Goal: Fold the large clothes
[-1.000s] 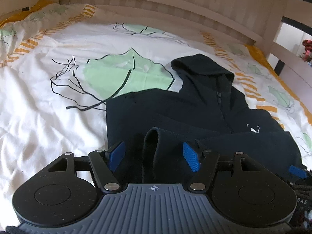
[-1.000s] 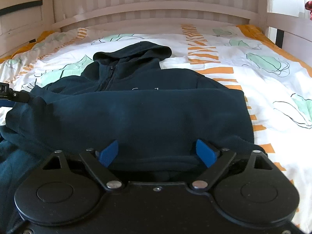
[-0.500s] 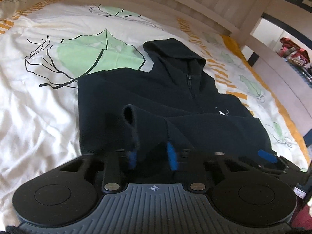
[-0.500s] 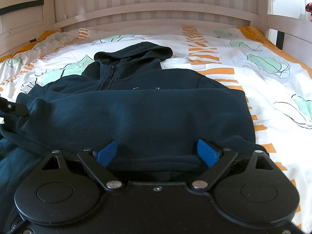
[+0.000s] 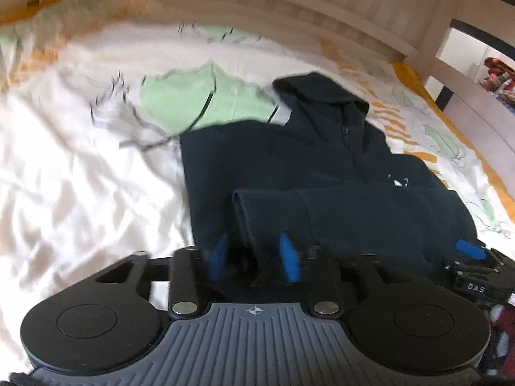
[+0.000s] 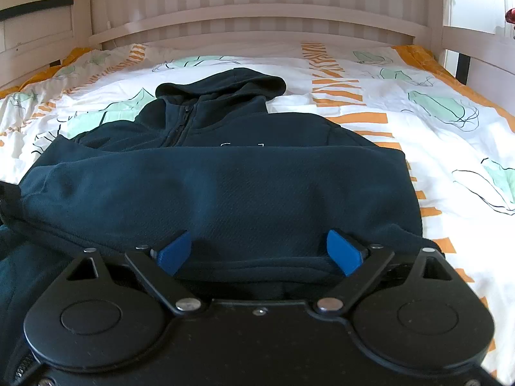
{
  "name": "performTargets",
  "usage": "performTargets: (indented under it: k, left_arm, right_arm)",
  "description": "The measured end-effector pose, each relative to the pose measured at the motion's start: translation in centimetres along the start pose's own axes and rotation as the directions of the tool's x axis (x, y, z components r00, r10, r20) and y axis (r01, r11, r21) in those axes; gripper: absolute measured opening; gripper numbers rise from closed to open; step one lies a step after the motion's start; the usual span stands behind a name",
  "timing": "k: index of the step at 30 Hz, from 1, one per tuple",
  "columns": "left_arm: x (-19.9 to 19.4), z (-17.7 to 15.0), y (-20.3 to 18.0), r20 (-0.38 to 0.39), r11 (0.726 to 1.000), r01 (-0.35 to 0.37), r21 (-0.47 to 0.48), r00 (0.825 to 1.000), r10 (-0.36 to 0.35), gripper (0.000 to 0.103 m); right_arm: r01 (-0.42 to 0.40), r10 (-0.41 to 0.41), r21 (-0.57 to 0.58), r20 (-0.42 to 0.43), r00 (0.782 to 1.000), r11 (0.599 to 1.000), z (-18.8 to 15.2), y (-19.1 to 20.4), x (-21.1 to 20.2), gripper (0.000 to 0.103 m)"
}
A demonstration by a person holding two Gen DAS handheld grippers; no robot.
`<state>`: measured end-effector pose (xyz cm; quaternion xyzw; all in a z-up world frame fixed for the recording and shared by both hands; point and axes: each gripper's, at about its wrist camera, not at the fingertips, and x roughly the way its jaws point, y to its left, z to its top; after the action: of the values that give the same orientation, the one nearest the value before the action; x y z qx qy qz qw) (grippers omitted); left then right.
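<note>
One hoodie (image 6: 225, 193); two claws: left claw (image 5: 254, 254), right claw (image 6: 259, 252).

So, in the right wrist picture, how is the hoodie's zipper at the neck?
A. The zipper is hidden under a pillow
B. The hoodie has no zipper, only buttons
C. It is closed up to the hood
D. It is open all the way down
C: on the dark hoodie the zipper runs shut up to the hood, with the collar edges meeting and no pillow or buttons on it.
</note>
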<state>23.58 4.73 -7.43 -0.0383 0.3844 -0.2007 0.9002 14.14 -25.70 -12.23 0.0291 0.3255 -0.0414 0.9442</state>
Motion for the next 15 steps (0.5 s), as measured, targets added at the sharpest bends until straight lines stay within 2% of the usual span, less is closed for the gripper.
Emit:
performTargets:
  k: [1,3,6,11,14,15]
  left_arm:
    - [-0.2,0.0,-0.4,0.020,1.000,-0.002,0.009,1.000,0.001,0.061]
    - [-0.4,0.1,-1.6,0.065,1.000,-0.005,0.026,0.998,0.003,0.071]
    - [0.1,0.2,-3.1,0.105,0.997,-0.058,0.048,0.993,0.052,0.078]
    - [2.7,-0.2,-4.8,0.088,0.983,-0.167,0.077,0.983,0.160,0.079]
    - [4.4,-1.2,-4.7,0.055,0.977,-0.198,0.077,0.979,0.195,0.080]
    - [4.6,-1.6,-4.6,0.062,0.977,-0.199,0.077,0.979,0.195,0.083]
  right_arm:
    - [0.001,-0.001,-0.002,0.000,1.000,1.000,0.0,0.1,0.0,0.094]
    - [0.002,-0.002,-0.007,-0.001,1.000,1.000,-0.1,0.1,0.1,0.095]
    - [0.003,-0.003,-0.008,0.000,1.000,1.000,-0.1,0.2,0.1,0.095]
    - [0.006,-0.006,-0.010,0.002,1.000,1.000,-0.1,0.3,0.1,0.096]
    - [0.008,-0.008,-0.012,0.003,1.000,1.000,-0.2,0.4,0.1,0.097]
    - [0.007,-0.007,-0.013,0.003,1.000,1.000,-0.2,0.4,0.2,0.098]
